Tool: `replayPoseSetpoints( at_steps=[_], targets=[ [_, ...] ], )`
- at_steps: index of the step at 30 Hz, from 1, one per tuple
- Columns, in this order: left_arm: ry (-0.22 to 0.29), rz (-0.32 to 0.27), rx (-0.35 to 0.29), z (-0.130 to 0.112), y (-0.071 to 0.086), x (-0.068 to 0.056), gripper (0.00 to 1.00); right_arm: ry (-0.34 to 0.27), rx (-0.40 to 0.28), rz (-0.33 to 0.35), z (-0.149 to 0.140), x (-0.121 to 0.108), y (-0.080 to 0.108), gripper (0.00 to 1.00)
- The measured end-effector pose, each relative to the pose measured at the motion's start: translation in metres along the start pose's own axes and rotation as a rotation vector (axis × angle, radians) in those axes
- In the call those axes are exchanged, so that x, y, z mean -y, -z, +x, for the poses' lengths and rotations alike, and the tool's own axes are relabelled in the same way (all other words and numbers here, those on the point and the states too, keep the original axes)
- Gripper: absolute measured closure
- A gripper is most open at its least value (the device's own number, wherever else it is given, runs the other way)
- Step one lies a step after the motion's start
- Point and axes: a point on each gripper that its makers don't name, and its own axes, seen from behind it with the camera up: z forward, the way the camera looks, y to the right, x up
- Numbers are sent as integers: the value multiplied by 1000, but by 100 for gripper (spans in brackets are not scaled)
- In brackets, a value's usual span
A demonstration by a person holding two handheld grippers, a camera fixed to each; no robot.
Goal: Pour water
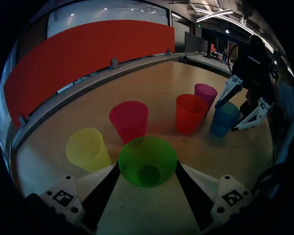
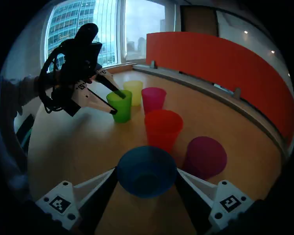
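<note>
LEFT: left gripper [image 1: 147, 165] clamped both fingers on green cup [image 1: 147, 156], 6 o'clock | RIGHT: right gripper [image 2: 146, 169] pinched blue cup [image 2: 146, 178] likewise, 6 o'clock | PLACE: both cups seemed to rest on table [image 1: 166, 78] | HANDLING: thin plastic judged light, slick, squashable; hold mid-wall, gently; water level could not be told

Light wood table [image 1: 158, 78], curved edge, matte top. Grey rail [image 1: 80, 84] runs along the far edge and carries small clamp brackets [image 1: 114, 63]. Long red partition [image 1: 88, 55] stands upright on the rail. Dark monitor [image 1: 196, 42] past the partition's end. Strip lights [image 1: 213, 15] overhead. Tall window [image 2: 107, 23] and glass high-rise towers [image 2: 64, 23] outside.
</note>
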Motion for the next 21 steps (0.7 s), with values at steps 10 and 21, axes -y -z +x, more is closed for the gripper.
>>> replayPoseSetpoints(
  at_steps=[10,21],
  targets=[
    [10,-3,3,0,-2,-1,14,1,1,-4,-2,-1,0,1],
    [7,-3,3,0,-2,0,14,1,-3,-8,-2,-1,-1,9]
  ],
)
